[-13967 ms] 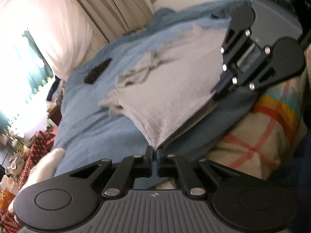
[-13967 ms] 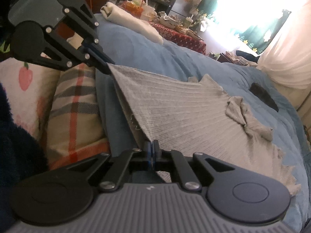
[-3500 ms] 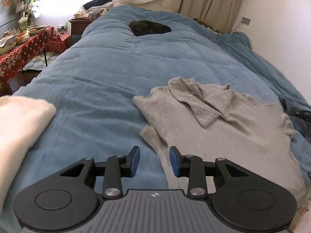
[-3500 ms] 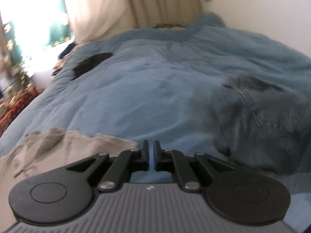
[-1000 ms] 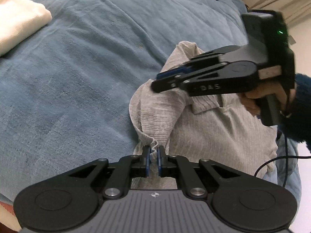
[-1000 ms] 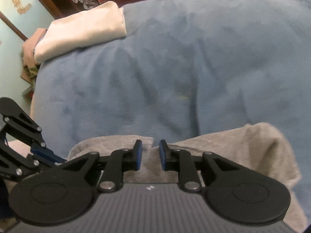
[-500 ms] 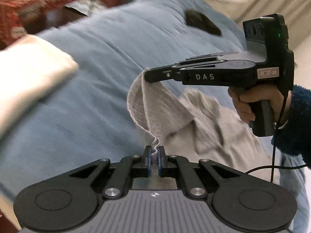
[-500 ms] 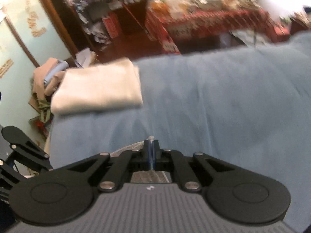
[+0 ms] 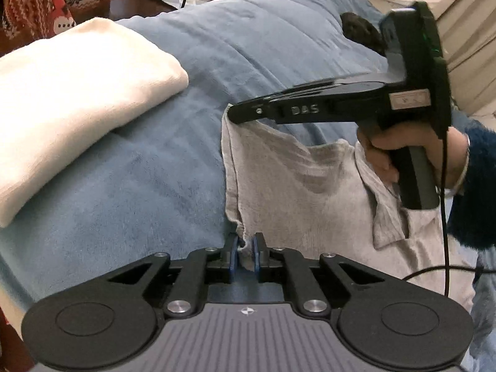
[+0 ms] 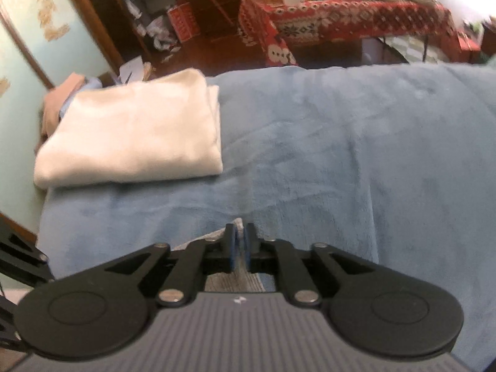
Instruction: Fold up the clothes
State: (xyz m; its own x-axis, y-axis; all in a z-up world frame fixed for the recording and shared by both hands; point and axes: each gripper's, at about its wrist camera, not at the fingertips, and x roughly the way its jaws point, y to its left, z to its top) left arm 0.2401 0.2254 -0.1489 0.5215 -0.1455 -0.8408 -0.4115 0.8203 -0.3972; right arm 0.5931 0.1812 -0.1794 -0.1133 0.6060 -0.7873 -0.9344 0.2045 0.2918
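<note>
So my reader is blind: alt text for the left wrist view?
Two grippers, the left near and opening, the right beyond, hold a grey sweater by its edge over a blue blanket. A folded cream blanket lies left.

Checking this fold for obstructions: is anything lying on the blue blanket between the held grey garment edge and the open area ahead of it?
Nothing visible does. The grey garment hangs from both grippers, whose jaws are opening with cloth between them, and the blue blanket ahead is bare. The folded cream cloth lies off to the left, beside that stretch, not across it.
</note>
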